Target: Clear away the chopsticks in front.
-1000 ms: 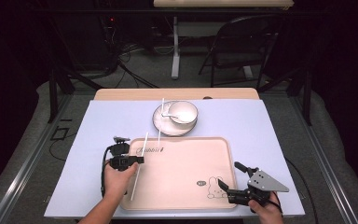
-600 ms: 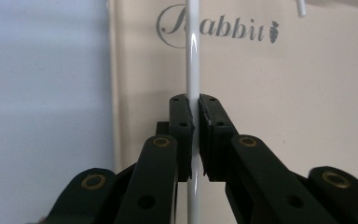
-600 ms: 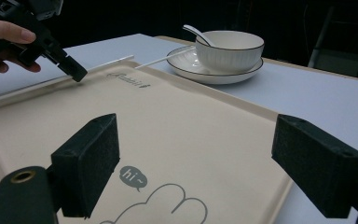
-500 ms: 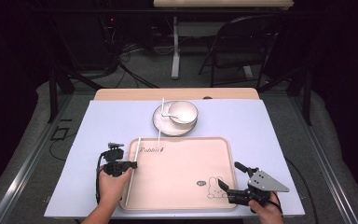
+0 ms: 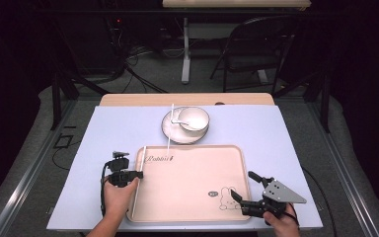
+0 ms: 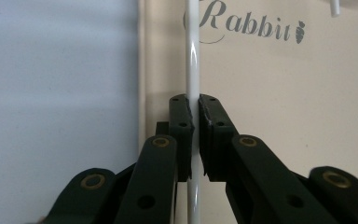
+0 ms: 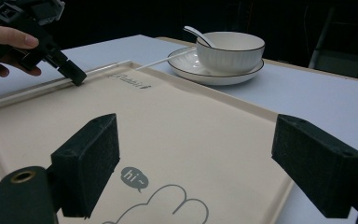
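Since a second ago the left gripper (image 5: pixel 137 174) has drawn back toward the person's side and out to the tray's left edge, carrying the white chopstick (image 5: pixel 138 181) with it, so the stick now lies along the inside of the left rim of the beige tray (image 5: pixel 187 197) instead of slanting across its upper left corner. In the left gripper view the jaws are closed tight on the chopstick (image 6: pixel 193 70), which runs straight up between the pads (image 6: pixel 179 119) past the word "Rabbit" printed on the tray (image 6: pixel 284 93). The left hand (image 5: pixel 117 195) holds that gripper at the tray's near left. A second white chopstick (image 5: pixel 170 126) rests with one end on the plate (image 5: pixel 170 133) and the other reaching onto the tray's far edge. The white bowl (image 5: pixel 195 118) sits on the plate with a spoon (image 5: pixel 177 120) lying in it, all beyond the tray on the pale blue worktop (image 5: pixel 286 143). The right gripper (image 5: pixel 244 190) has stayed at the tray's near right corner, close to the rabbit drawing, its jaws spread wide apart and holding nothing; in the right gripper view the bowl (image 7: pixel 230 49) and the left gripper (image 7: pixel 77 74) show beyond them.
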A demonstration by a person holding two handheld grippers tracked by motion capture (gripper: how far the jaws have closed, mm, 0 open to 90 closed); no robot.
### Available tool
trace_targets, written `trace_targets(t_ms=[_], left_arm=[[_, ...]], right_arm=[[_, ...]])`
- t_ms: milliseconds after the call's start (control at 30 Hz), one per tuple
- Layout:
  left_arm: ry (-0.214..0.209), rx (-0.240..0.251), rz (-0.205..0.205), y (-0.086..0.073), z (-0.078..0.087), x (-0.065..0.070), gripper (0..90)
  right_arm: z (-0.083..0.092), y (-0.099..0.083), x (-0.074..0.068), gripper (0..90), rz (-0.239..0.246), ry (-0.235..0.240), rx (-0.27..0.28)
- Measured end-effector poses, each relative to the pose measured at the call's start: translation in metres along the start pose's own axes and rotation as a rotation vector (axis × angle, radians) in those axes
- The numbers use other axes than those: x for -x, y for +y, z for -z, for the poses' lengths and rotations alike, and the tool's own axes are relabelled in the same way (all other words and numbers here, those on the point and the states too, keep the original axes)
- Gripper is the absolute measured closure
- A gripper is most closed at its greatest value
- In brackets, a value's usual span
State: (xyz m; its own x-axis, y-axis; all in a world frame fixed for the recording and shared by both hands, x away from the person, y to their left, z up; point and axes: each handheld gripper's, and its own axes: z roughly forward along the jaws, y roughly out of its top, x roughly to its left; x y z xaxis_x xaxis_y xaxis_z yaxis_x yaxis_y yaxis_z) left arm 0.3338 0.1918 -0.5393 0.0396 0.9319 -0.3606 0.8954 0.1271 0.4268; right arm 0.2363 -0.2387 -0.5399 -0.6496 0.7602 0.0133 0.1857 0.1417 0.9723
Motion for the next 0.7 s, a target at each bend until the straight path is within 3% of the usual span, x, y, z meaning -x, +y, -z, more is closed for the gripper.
trace_targets(t_ms=[700], left_arm=[[-0.014,-0.004,0.015,0.0034,0.0013,-0.0022,79.9]], right_arm=[[0.0000,0.0000,0.0005,14.3,-0.002,-0.001,0.001]])
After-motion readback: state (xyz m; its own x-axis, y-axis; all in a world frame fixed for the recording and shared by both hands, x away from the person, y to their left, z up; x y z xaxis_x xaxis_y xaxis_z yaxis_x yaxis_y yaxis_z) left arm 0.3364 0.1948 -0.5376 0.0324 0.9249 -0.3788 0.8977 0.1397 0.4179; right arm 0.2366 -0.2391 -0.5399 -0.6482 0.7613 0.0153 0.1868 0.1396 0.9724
